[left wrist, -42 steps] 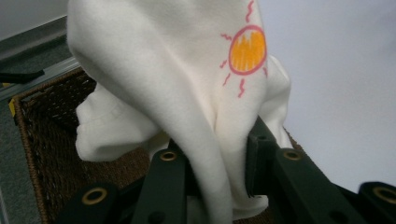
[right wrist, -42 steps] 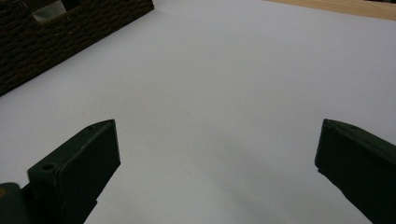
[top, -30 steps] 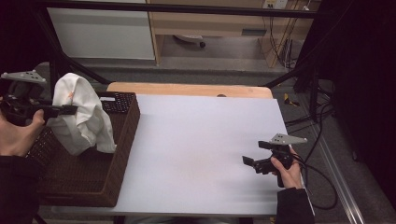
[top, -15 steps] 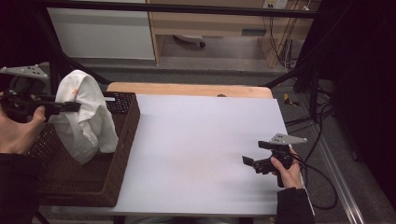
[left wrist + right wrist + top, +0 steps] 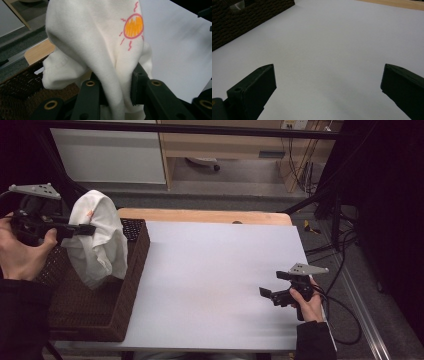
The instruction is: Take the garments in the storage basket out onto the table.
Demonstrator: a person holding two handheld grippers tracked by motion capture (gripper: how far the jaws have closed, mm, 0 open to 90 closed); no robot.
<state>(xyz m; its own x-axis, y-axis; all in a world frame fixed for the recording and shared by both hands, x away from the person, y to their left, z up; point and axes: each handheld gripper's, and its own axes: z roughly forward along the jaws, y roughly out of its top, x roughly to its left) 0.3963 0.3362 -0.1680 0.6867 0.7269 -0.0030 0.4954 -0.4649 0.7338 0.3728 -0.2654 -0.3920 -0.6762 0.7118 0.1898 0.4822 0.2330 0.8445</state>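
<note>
**Cloth held over basket, clear worktop to its right**

Worktop (image 5: 215, 285): broad, flat, pale matte sheet over a light wooden edge at the far side, bare across its middle and right. Lay wholly to the right of the hanging cloth, so any laying-out, by judgement, called for a sideways carry in that direction.

Basket (image 5: 100, 315): dark brown wicker, rectangular, coarse woven walls, stood at the worktop's left end, long side running away from the person. Seen also as a dark woven wall in the right gripper view (image 5: 249, 17).

White garment (image 5: 97, 240): soft, fleecy, cream-white, bunched and drooping, long axis hanging down from the grip toward the basket's inside, lower folds at or just above the rim level; could not tell whether touching the wicker. Stitched hem and a printed orange sun with pink rays (image 5: 133, 26) shown in the left gripper view.

Left gripper (image 5: 82, 229): raised over the basket's far left, pointed rightward, jaws clamped on a gathered fold of the garment, fabric pinched between the black plates. Clearly the nearer hand to the cloth.

Right gripper (image 5: 266, 293): low by the worktop's right front, well apart from the garment, jaws spread wide with nothing between, aimed left across the bare sheet toward the basket.
</note>
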